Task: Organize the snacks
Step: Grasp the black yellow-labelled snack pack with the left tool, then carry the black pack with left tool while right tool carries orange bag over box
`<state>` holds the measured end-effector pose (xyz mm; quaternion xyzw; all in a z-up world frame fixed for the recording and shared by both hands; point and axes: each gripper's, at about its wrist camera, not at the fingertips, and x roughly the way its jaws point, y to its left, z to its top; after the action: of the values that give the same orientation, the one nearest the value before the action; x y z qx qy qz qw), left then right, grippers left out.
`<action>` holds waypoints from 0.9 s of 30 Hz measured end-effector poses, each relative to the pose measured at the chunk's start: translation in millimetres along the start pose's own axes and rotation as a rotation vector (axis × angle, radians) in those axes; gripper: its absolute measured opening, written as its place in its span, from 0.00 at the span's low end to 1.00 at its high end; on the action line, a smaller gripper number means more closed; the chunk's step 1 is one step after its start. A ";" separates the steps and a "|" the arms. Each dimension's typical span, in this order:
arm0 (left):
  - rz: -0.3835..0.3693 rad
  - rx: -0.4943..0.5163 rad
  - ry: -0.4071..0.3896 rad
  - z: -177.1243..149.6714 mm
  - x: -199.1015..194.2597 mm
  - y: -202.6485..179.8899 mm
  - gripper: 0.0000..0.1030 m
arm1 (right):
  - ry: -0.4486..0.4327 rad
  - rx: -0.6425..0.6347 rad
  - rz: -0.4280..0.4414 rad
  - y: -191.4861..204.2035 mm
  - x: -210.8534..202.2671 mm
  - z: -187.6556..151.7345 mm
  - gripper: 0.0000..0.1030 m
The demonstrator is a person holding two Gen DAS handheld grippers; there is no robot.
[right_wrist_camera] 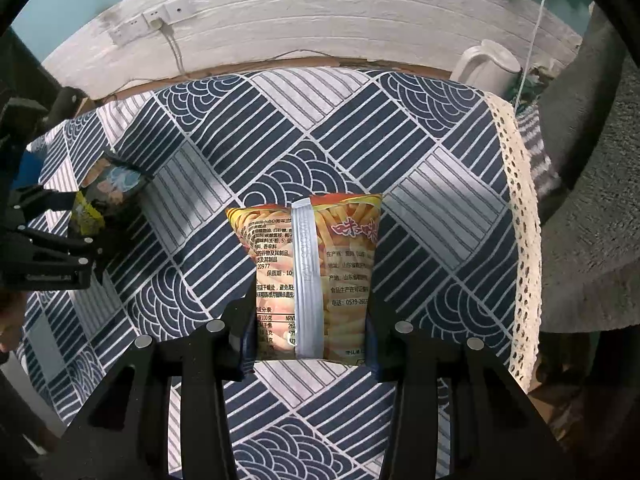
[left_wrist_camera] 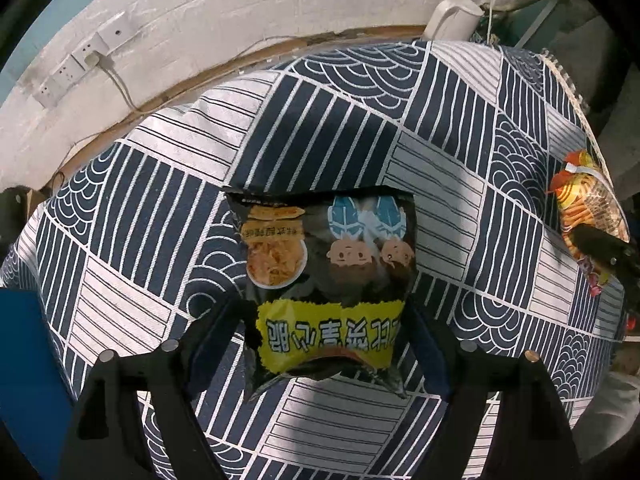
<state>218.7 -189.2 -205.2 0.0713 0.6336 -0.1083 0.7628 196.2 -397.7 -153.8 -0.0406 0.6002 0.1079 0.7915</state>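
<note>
A black snack bag (left_wrist_camera: 332,264) with cartoon faces and a yellow band sits between the fingers of my left gripper (left_wrist_camera: 324,314). The pads press its lower edges, which crumple inward. The right wrist view shows the same black bag (right_wrist_camera: 112,188) tilted up from the left gripper (right_wrist_camera: 64,224). An orange bag of fry-shaped sticks (right_wrist_camera: 312,272), back seam up, is pinched at its lower end by my right gripper (right_wrist_camera: 310,314). That orange bag (left_wrist_camera: 588,204) also appears at the far right of the left wrist view. Both grippers point down at the table.
A navy and white patterned tablecloth (left_wrist_camera: 320,120) covers the table, with a lace border (right_wrist_camera: 520,208) at its right edge. A white kettle (right_wrist_camera: 492,66) stands at the back right corner. A white brick wall with sockets (left_wrist_camera: 80,64) runs behind. Something blue (left_wrist_camera: 24,360) lies at the left.
</note>
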 end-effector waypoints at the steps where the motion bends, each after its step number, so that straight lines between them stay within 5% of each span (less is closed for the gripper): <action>1: 0.012 0.003 -0.017 -2.1 -2.1 1.1 0.67 | 0.003 -0.002 0.000 1.4 1.3 0.0 0.39; 17: 0.024 -0.001 -0.064 -38.3 -38.3 30.0 0.65 | -0.010 -0.051 -0.006 32.8 -8.3 4.4 0.39; 27: 0.101 0.017 -0.146 -71.6 -84.3 48.2 0.65 | -0.056 -0.097 0.003 66.0 -34.5 -1.3 0.39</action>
<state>148.3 -118.7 -137.3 0.1014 0.5710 -0.0799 0.8107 171.6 -337.9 -116.7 -0.0749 0.5721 0.1393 0.8048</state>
